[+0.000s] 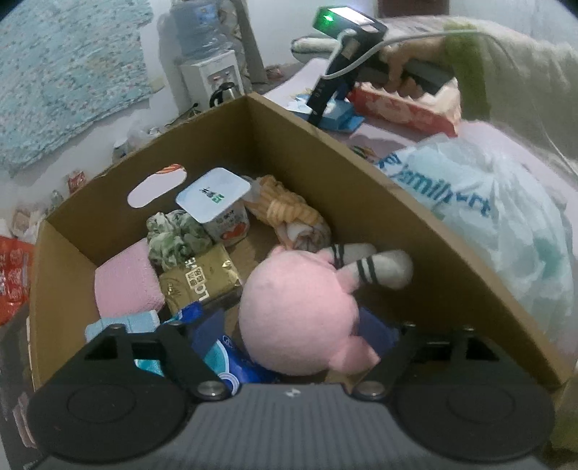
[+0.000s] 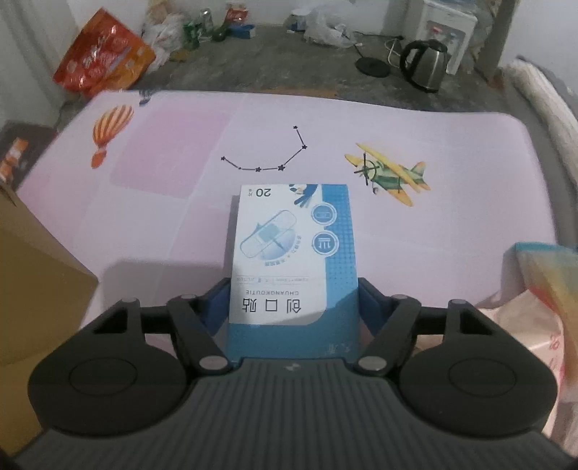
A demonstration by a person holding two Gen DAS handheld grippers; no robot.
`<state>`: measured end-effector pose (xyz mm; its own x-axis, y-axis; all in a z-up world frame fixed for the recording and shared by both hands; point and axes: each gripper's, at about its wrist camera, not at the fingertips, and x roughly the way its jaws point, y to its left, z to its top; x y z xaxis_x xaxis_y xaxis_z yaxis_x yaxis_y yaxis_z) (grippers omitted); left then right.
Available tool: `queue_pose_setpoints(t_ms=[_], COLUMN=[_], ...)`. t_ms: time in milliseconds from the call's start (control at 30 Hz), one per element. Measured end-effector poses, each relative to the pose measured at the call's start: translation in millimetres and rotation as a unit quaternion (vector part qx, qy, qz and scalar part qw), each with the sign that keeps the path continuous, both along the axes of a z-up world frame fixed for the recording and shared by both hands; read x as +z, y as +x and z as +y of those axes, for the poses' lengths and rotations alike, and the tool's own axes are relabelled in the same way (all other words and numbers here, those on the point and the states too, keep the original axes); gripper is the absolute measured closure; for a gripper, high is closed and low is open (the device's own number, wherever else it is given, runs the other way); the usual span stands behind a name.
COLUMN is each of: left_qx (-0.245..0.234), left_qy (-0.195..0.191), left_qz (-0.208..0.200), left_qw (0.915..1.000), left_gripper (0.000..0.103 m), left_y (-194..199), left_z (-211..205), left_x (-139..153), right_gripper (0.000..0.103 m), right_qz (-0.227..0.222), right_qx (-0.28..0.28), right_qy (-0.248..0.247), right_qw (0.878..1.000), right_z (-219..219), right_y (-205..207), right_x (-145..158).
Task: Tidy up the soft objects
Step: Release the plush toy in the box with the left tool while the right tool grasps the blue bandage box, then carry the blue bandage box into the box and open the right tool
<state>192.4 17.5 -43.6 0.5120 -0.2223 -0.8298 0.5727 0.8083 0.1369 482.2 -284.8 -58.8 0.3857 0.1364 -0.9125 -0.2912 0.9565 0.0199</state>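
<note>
In the left wrist view my left gripper (image 1: pixel 289 347) is shut on a pink plush toy (image 1: pixel 300 311) with striped white legs, held inside a cardboard box (image 1: pixel 325 152). The box holds a pink sponge (image 1: pixel 126 285), a green crumpled cloth (image 1: pixel 173 238), an orange knitted item (image 1: pixel 289 209), a yoghurt cup (image 1: pixel 216 202), a gold packet (image 1: pixel 198 278) and blue packs (image 1: pixel 224 354). In the right wrist view my right gripper (image 2: pixel 292 307) is shut on a blue-and-white plaster box (image 2: pixel 292 249), held above the pink sheet (image 2: pixel 180 162). The right gripper also shows in the left wrist view (image 1: pixel 325 108).
A white plastic bag (image 1: pixel 487 224) and a red tissue box (image 1: pixel 408 108) lie right of the cardboard box. The sheet has balloon (image 2: pixel 108 133) and plane (image 2: pixel 390 173) prints. A kettle (image 2: pixel 426 65), water dispenser (image 2: pixel 448 25) and red bag (image 2: pixel 101 54) are on the floor beyond.
</note>
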Motion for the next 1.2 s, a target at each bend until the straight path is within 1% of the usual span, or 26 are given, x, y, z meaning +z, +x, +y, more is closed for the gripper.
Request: queue_pose_setpoints(t_ms=[67, 100, 233, 267, 333, 400, 500, 600, 633, 767, 867, 933, 1000, 1067, 1200], left_qx=[0.018, 0.028, 0.074, 0.088, 0.114, 0.139, 0.177, 0.216, 0.228, 0.274, 0.302, 0.316, 0.329, 0.343, 0.37], left_qy=[-0.011, -0.019, -0.063, -0.077, -0.093, -0.107, -0.136, -0.174, -0.185, -0.219, -0.241, -0.248, -0.247, -0.249, -0.257], left_qz=[-0.004, -0.003, -0.002, -0.004, -0.01, -0.021, -0.033, -0.038, -0.041, -0.062, -0.084, -0.094, -0.105, -0.117, -0.131], left_qw=[0.9998, 0.9994, 0.9952, 0.9931, 0.9891, 0.9842, 0.9742, 0.9602, 0.9552, 0.9344, 0.9183, 0.911, 0.9054, 0.8983, 0.883], left_gripper=[0.014, 0.014, 0.014, 0.014, 0.014, 0.014, 0.014, 0.014, 0.014, 0.014, 0.014, 0.013, 0.013, 0.013, 0.013], left_y=[0.7, 1.1, 1.7, 1.1, 0.1, -3.9, -13.1, -26.9, -32.9, -63.3, -92.4, -109.1, -126.2, -144.0, -174.0], left_z=[5.7, 9.8, 27.4, 32.6, 40.0, 47.4, 59.0, 73.0, 77.6, 96.5, 111.0, 118.5, 125.7, 133.8, 152.9], left_x=[5.3, 8.5, 24.6, 29.3, 36.8, 45.3, 58.6, 72.2, 76.4, 92.0, 99.5, 101.2, 101.1, 99.7, 94.0], right_gripper=[0.032, 0.032, 0.032, 0.032, 0.032, 0.032, 0.032, 0.032, 0.032, 0.032, 0.032, 0.032, 0.032, 0.032, 0.032], right_qz=[-0.009, -0.017, -0.041, -0.047, -0.062, -0.077, -0.104, -0.12, -0.125, -0.141, -0.145, -0.14, -0.131, -0.114, -0.076], right_qx=[-0.009, -0.016, -0.045, -0.053, -0.071, -0.082, -0.088, -0.081, -0.072, -0.033, 0.015, 0.061, 0.11, 0.168, 0.286], right_qy=[-0.002, 0.007, 0.049, 0.061, 0.092, 0.122, 0.17, 0.213, 0.23, 0.255, 0.271, 0.281, 0.285, 0.28, 0.241], right_qw=[1.0, 1.0, 0.997, 0.996, 0.991, 0.986, 0.976, 0.966, 0.962, 0.956, 0.952, 0.947, 0.943, 0.938, 0.924], right_z=[-0.5, -2.3, -12.9, -16.7, -25.8, -33.4, -46.3, -53.4, -54.0, -42.2, -19.8, 4.2, 33.3, 70.9, 154.1], right_y=[-1.9, -3.6, -9.6, -11.5, -17.6, -25.9, -46.9, -72.3, -85.0, -130.1, -166.9, -191.3, -211.6, -231.0, -263.1], right_x=[1.3, 3.6, 18.9, 24.2, 39.5, 56.1, 88.2, 117.6, 129.2, 164.1, 186.7, 197.2, 203.0, 201.8, 183.2])
